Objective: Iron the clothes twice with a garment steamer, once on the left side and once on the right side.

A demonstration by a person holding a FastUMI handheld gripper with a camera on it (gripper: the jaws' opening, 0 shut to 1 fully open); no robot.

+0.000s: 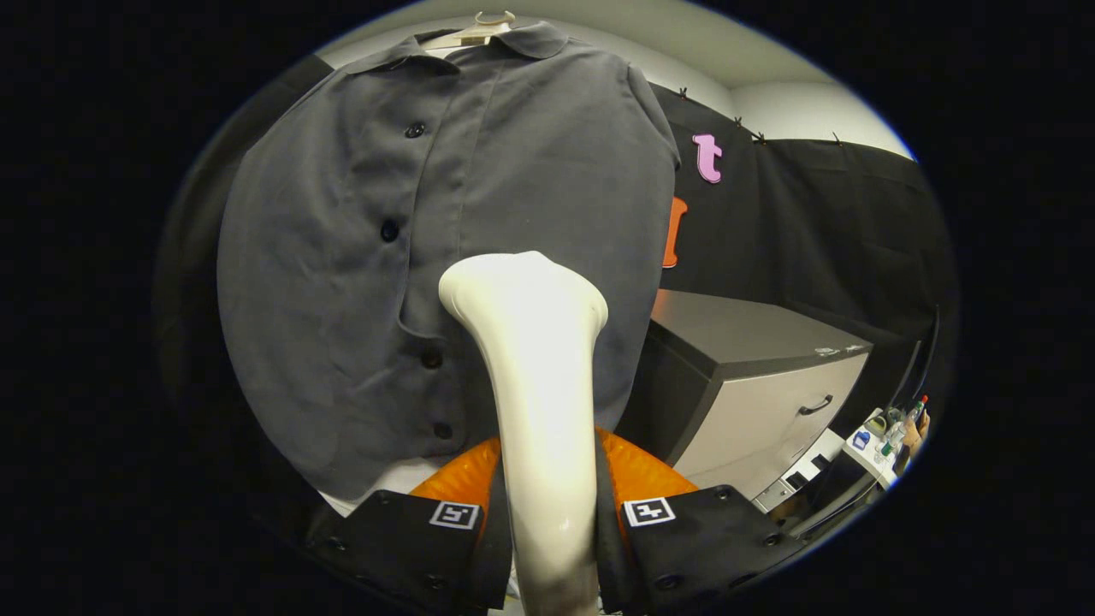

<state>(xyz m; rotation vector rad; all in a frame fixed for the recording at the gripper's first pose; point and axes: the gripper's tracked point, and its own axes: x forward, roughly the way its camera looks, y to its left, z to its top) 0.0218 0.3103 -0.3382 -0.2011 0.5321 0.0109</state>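
A dark grey button-up shirt hangs on a pale hanger straight ahead of me. My gripper is shut on the white garment steamer, whose handle runs up between the two fingers. The steamer's wide head rests against the shirt's front just right of the button placket, at about mid height. An orange part shows behind the handle, just above the fingers.
A grey cabinet with a drawer handle stands to the right of the shirt, below the black cloth wall. A small white shelf with bottles sits lower right. White wall and ceiling lie above.
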